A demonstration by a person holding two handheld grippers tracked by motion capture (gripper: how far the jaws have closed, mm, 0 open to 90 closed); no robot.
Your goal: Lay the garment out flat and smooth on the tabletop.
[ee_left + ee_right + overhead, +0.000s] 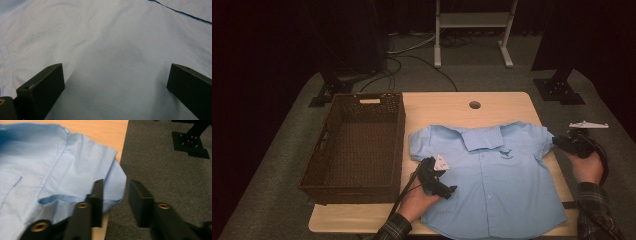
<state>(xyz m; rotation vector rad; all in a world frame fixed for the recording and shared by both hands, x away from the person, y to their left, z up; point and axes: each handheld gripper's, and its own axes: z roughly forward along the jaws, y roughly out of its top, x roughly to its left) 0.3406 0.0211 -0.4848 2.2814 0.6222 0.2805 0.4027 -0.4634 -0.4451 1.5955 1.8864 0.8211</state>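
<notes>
Blue shirt (pixel 492 172) lies flat, front up, on the table (pixel 512 102), with the basket (pixel 354 145) at its 9 o'clock. Left gripper (pixel 451 190) rests over the shirt's lower left body, jaws spread wide with only cloth beneath, nothing pinched. Right gripper (pixel 115 200) sits at the sleeve (pixel 100 170) at 3 o'clock, jaws parted; the sleeve hem lies beside the left jaw, not between, so closing now probably grabs air. The sleeve overhangs the table edge, so a weak pinch could let it slide off. The left gripper may bunch two layers if it closes here.
</notes>
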